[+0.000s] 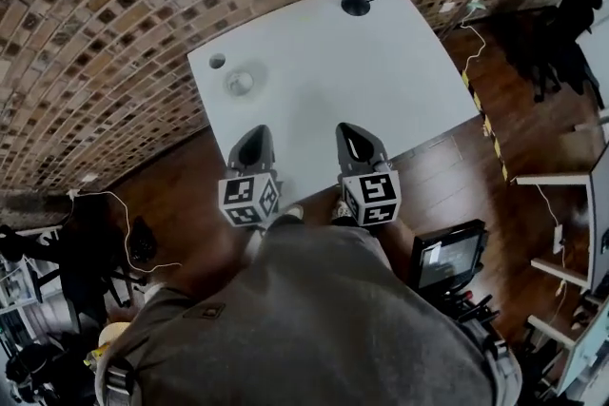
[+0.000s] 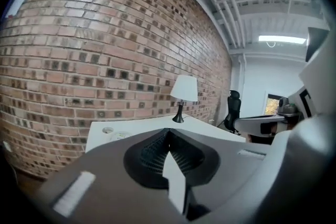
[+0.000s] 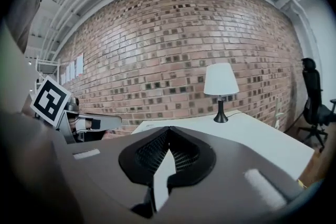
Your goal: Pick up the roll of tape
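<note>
Your left gripper (image 1: 253, 143) and right gripper (image 1: 357, 138) are both clenched, empty. The roll of tape (image 1: 240, 81) lies ahead by the table's (image 1: 381, 81) far-left corner, nearer your left.

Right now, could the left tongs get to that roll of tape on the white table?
Probably yes: only bare table lies between the left tongs and the roll of tape. They are shut, so they'd need opening first.
</note>
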A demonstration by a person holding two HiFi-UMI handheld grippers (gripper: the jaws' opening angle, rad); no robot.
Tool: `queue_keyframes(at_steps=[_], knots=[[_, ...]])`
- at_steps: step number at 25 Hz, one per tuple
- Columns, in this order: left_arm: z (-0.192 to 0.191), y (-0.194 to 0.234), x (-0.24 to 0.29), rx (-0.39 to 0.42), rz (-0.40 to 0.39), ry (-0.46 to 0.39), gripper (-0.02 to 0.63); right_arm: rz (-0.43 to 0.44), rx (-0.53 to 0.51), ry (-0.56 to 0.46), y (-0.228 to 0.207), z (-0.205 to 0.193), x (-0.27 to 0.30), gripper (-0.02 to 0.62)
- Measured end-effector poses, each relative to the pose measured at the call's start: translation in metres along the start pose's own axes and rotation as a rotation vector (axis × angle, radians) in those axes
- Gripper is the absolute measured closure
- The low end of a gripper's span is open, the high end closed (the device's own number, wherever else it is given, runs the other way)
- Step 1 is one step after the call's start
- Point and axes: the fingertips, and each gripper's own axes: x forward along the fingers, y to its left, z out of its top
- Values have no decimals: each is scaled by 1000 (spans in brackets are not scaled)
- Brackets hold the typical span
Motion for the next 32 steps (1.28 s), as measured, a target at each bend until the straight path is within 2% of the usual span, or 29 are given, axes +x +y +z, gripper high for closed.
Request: queue_keyframes(at_steps=[4, 8, 11, 16, 20, 32], knots=[[-1, 5, 2, -16, 79, -4, 604, 72, -13, 6, -8, 0, 17, 583], [-3, 29, -7, -43, 170, 0, 604, 161, -22, 29, 9, 0, 41, 583], [2, 50, -4, -50, 208, -9, 604, 197, -41, 42, 21, 6, 61, 583], [1, 77, 2, -91, 229, -7, 604, 218, -82, 70, 36, 12, 86, 583], [-1, 95, 11, -91, 242, -15, 604, 218, -108, 79, 42, 14, 105, 583], [-11, 126, 49, -117, 329, 48, 604, 313, -124, 130, 44, 19, 156, 583]])
